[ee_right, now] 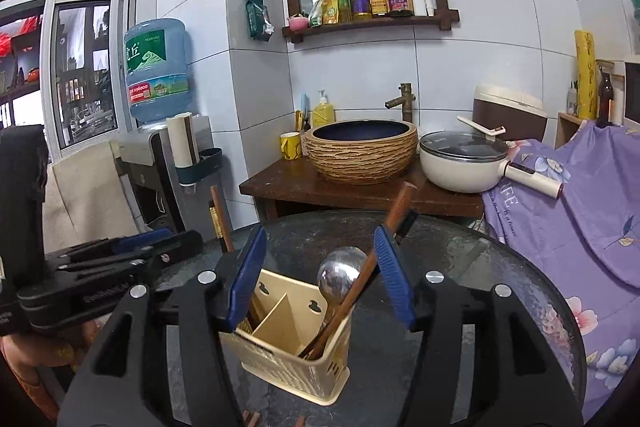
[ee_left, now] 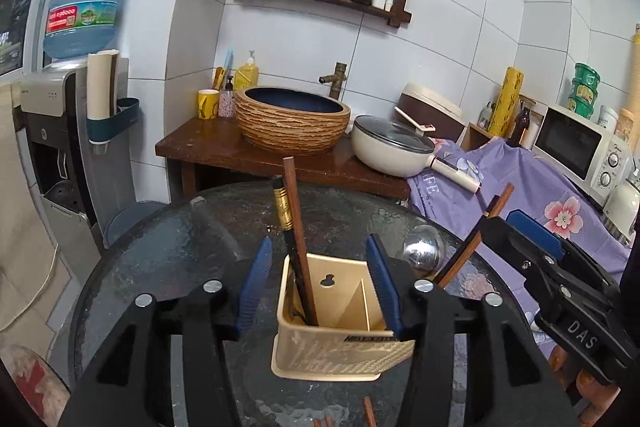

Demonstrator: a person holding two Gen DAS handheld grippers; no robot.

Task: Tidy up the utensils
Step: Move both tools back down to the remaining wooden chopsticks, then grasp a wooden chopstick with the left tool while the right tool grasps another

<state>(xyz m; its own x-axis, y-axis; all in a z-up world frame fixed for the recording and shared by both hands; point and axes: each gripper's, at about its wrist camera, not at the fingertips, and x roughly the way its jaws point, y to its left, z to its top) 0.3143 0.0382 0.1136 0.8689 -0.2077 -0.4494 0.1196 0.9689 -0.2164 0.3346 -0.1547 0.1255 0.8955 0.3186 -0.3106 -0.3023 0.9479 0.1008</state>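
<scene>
A beige two-compartment utensil holder (ee_left: 340, 347) (ee_right: 296, 347) stands on the dark round glass table (ee_left: 180, 247). My left gripper (ee_left: 320, 287) is open. A brown and a black gold-banded chopstick (ee_left: 294, 227) stand loose between its blue pads, in the holder's left compartment. My right gripper (ee_right: 320, 279) is also open, astride a metal spoon (ee_right: 340, 275) and brown chopsticks (ee_right: 364, 267). These lean up to the right from the right compartment, close to the right pad. Each view catches the other gripper from the side: the right gripper (ee_left: 516, 231) and the left gripper (ee_right: 172, 241).
Loose chopstick ends (ee_left: 368, 413) lie on the table's near edge. Behind the table a wooden counter carries a woven-look basin (ee_left: 292, 123) and a white lidded pan (ee_left: 392, 147). A purple floral cloth (ee_right: 580, 219) covers the right side. A water dispenser (ee_left: 60, 147) stands at the left.
</scene>
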